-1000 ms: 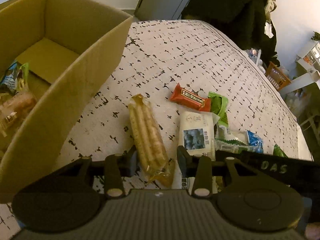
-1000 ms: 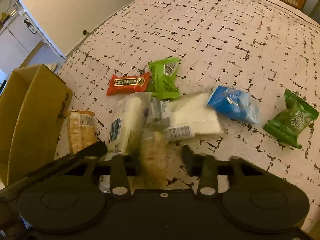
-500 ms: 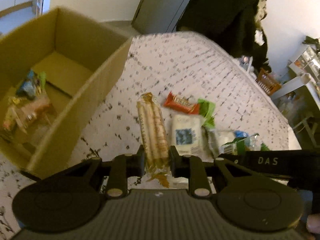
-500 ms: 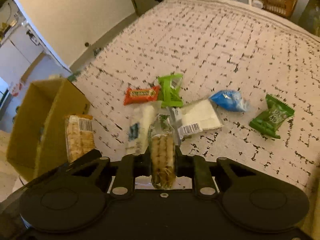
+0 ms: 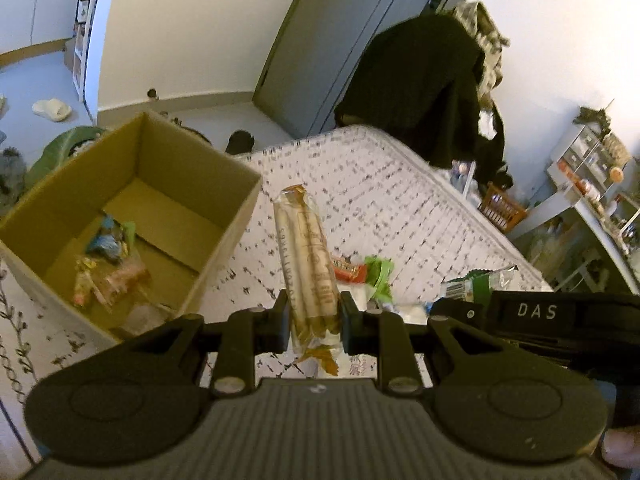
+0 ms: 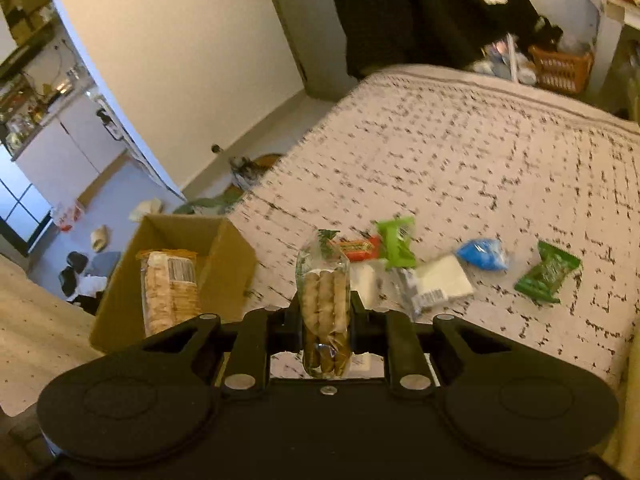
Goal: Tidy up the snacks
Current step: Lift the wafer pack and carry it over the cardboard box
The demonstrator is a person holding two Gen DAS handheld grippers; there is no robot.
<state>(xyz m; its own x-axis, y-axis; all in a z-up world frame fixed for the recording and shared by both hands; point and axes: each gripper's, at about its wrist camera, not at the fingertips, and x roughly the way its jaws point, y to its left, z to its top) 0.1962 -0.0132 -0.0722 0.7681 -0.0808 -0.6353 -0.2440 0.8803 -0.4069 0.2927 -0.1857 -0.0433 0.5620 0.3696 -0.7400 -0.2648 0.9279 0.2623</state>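
Up off the bedspread [image 5: 400, 184] since a second ago: left view, the left gripper [image 5: 313, 314] clamps a long biscuit pack [image 5: 306, 260], raised beside the cardboard box [image 5: 236, 220]. Gripped low, it could swing and slip. Right view: right gripper [image 6: 325, 316], open before, now pinches a clear cookie pack [image 6: 324, 300]; rushing risks clipping the box rim.

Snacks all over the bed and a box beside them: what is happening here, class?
A person is sorting snacks with a gripper in each hand. The left gripper is shut on a long packet of wafer sticks; the right gripper is shut on a clear bag of biscuits. Both are held up off the bed. The cardboard box already holds some snacks; several packets remain on the bed.
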